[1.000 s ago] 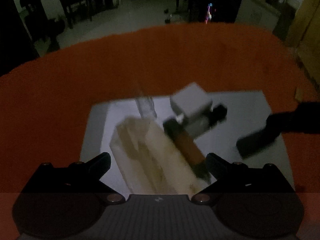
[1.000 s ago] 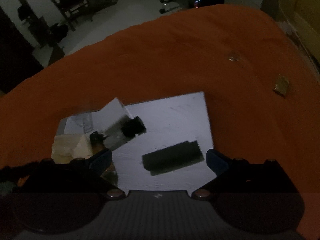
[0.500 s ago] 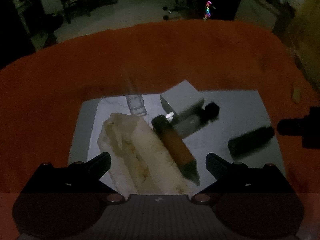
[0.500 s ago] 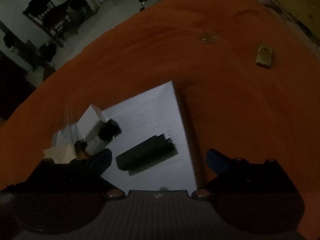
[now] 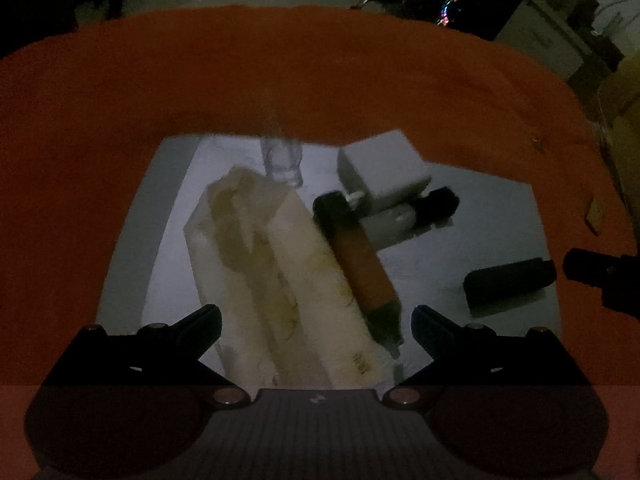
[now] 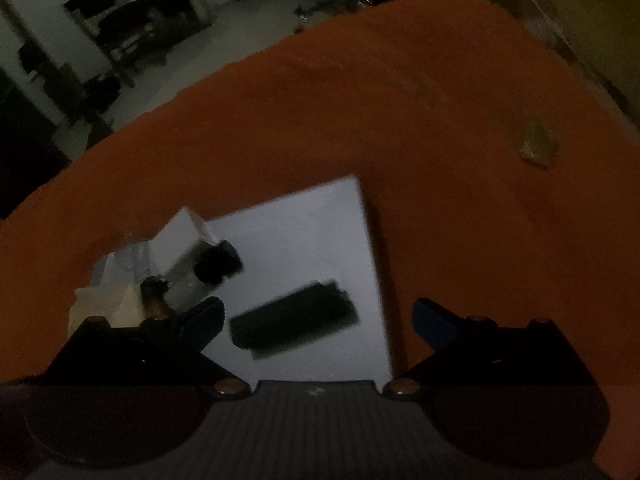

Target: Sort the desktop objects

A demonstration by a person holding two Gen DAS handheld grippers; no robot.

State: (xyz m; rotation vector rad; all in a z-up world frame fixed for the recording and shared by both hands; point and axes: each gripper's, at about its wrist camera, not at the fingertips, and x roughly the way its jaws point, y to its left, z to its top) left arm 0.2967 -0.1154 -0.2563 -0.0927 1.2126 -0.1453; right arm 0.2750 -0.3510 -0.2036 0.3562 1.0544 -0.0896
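1. The left gripper hangs with its fingers spread apart, empty, over a pale wrapped packet and an orange tube lying beside it.
2. The right gripper is also spread wide and holds nothing; a black bar lies between its fingertips on the white board.
3. The board rests on an orange cloth.
4. A white box and a clear small bottle sit at the board's far side.
5. A small yellowish packet lies well apart on the cloth.
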